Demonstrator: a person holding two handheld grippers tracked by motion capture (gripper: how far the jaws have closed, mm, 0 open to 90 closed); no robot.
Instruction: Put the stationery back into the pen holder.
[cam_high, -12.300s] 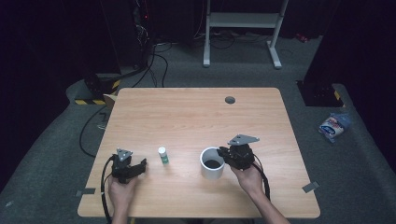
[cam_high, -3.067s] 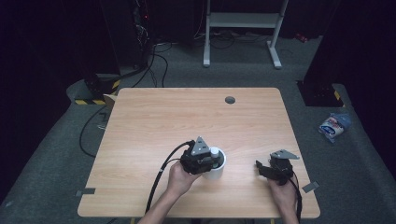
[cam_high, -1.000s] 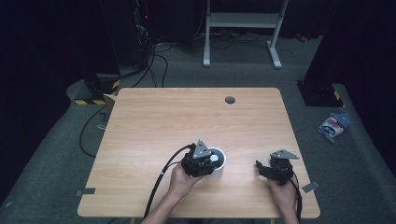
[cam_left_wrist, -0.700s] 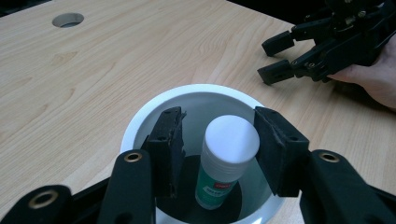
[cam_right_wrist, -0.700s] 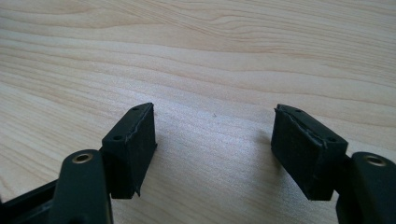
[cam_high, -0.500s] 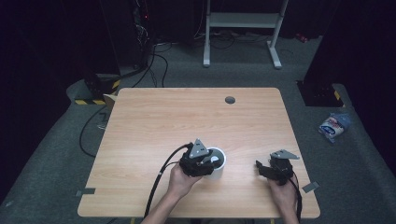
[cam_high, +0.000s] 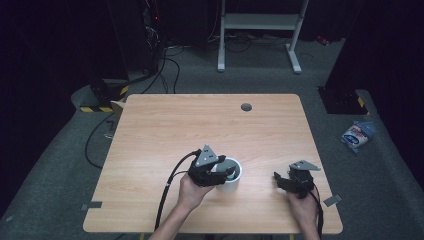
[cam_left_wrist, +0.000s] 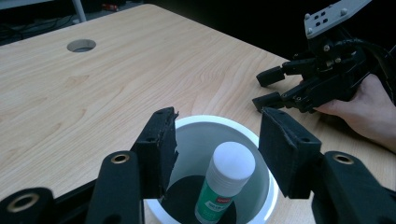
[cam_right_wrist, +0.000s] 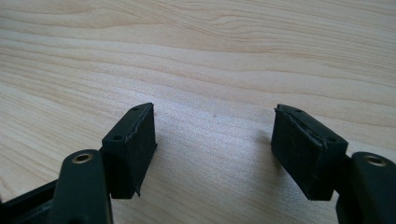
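A white cup (cam_high: 234, 176) stands on the wooden table (cam_high: 210, 125) near its front edge. Inside it a small white-capped bottle with a green label (cam_left_wrist: 224, 182) leans against the wall. My left gripper (cam_left_wrist: 217, 135) hovers just above the cup's rim (cam_left_wrist: 205, 122). Its jaws have just been opening and stand apart on either side of the bottle's cap without touching it. In the high view the left gripper (cam_high: 224, 173) covers the cup's left side. My right gripper (cam_right_wrist: 215, 140) rests open over bare wood to the cup's right, also seen as the right gripper (cam_high: 281, 183).
A round cable hole (cam_high: 246, 106) sits near the table's far edge. A cable (cam_high: 167, 192) trails from the left gripper toward the front edge. A white bag (cam_high: 356, 136) lies on the floor at the right, cables and a metal stand behind the table.
Since the earliest frame the bottle has gone from the tabletop into the cup, and the right hand has moved from the cup to the right. Over the last second both hands hardly shifted.
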